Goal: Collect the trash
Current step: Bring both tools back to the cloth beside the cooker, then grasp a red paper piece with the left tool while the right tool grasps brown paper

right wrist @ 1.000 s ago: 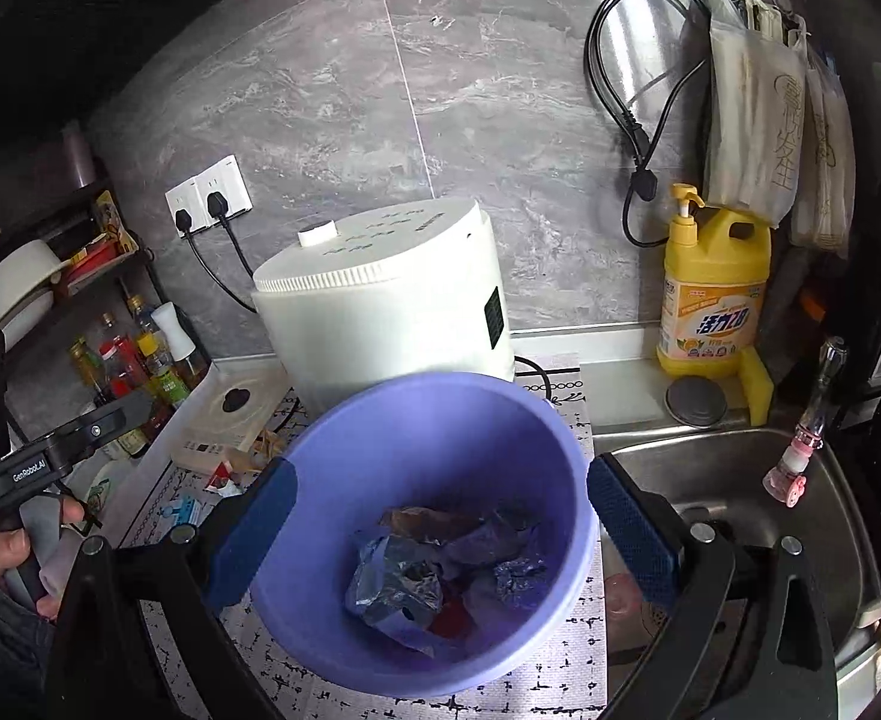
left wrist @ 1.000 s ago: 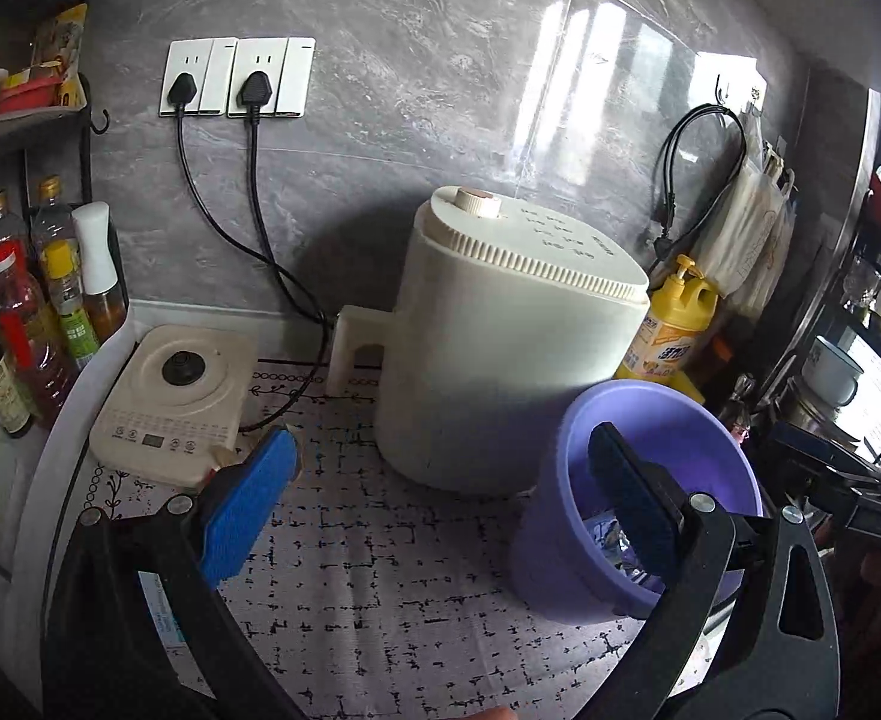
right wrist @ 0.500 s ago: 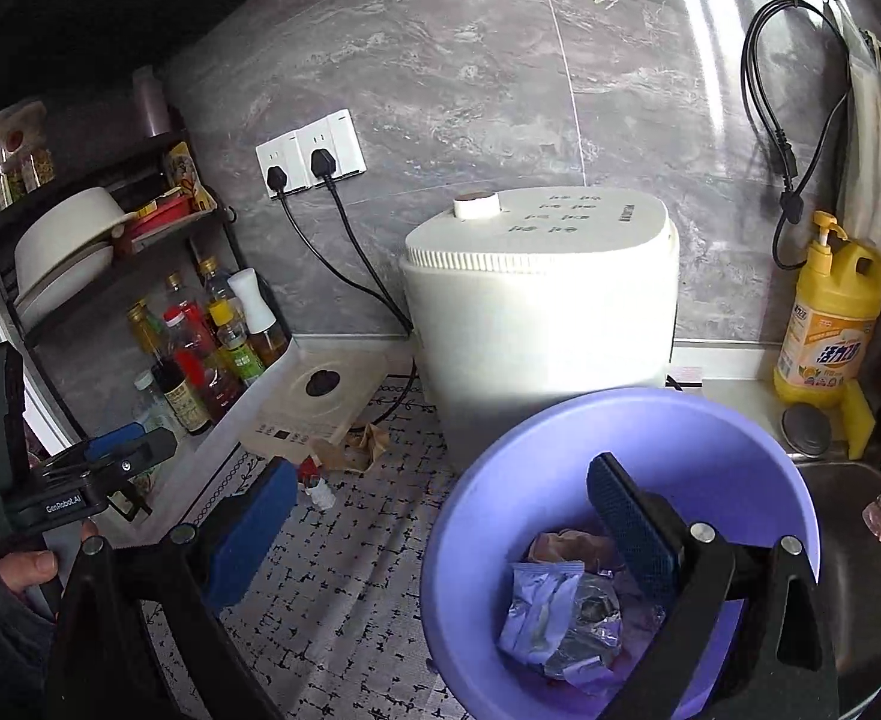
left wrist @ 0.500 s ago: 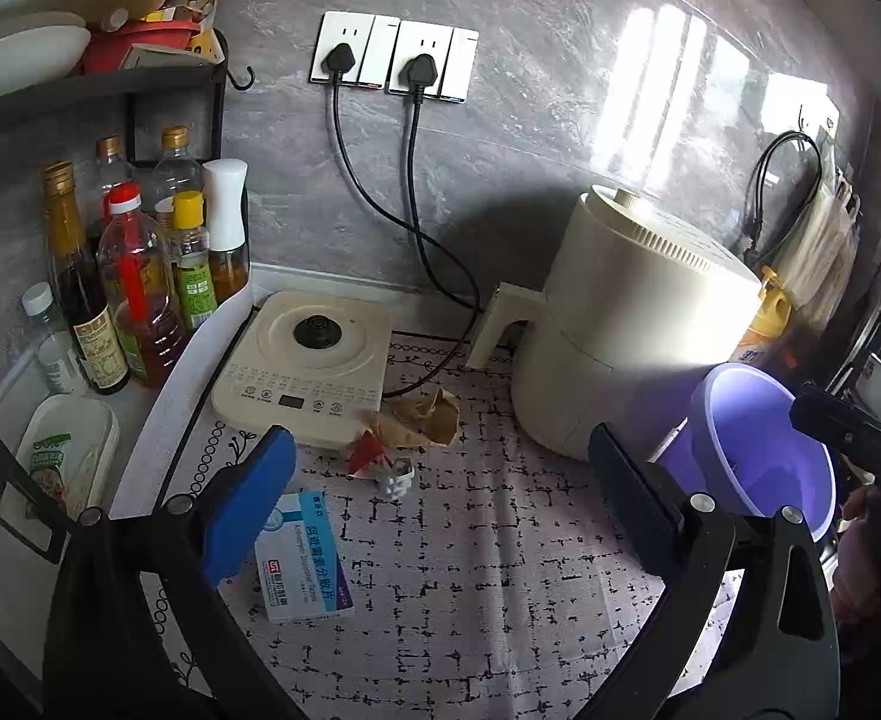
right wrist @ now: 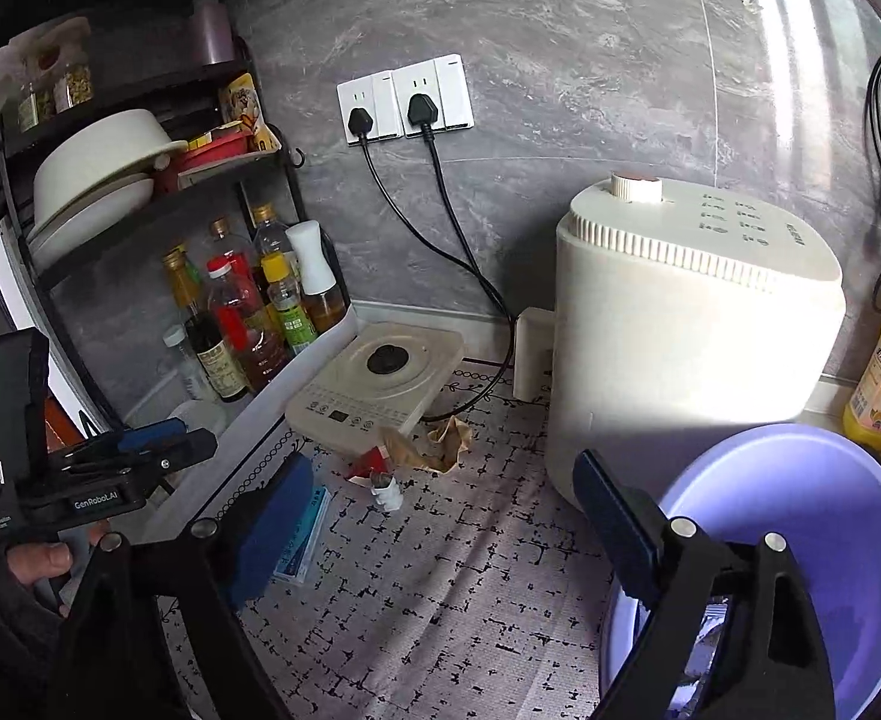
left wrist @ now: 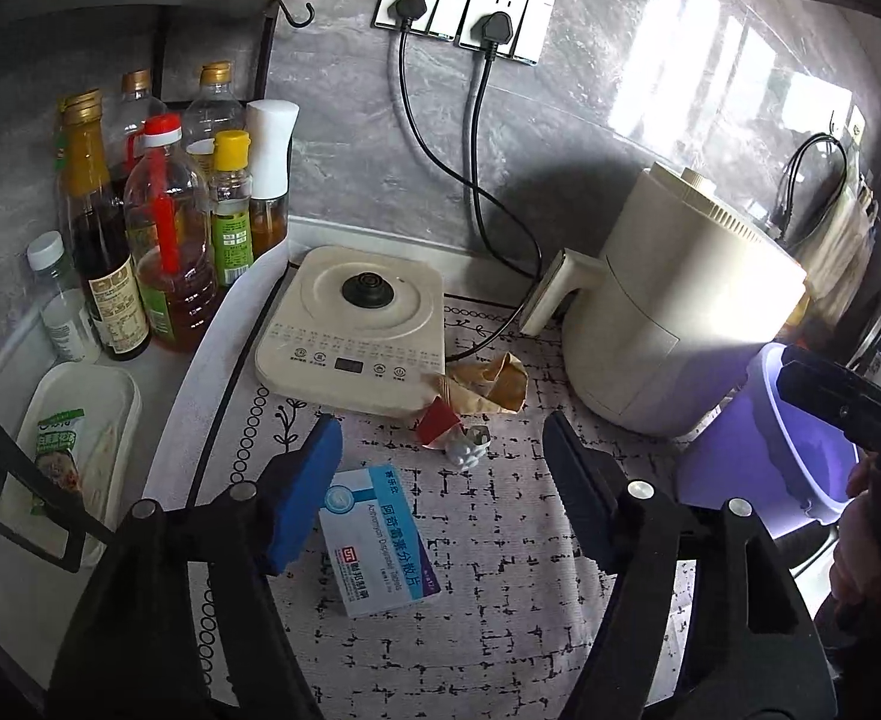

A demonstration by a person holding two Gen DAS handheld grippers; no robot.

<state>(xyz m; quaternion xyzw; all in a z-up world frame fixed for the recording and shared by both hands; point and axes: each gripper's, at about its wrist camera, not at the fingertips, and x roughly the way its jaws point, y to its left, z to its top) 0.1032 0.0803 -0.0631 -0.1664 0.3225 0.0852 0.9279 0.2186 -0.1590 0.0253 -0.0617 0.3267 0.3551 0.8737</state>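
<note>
Narrowing but still apart, both grippers' fingers, left gripper (left wrist: 443, 477) and right gripper (right wrist: 440, 519), hold nothing.

A pale surface (left wrist: 500, 630) with black broken-grid print carries a cream square induction hob (left wrist: 353, 327), cream air fryer (left wrist: 674, 324), lilac plastic bucket (left wrist: 758, 450), blue-and-white medicine box (left wrist: 380, 540), crumpled brown paper (left wrist: 488, 384), and small red (left wrist: 437, 423) and white scraps (left wrist: 467, 450).

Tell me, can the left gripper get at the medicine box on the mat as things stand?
Probably yes. The left gripper, its fingers apart and just closing in, holds nothing, and the medicine box lies flat between them with nothing on it; the small wrappers sit apart, beyond it.
</note>
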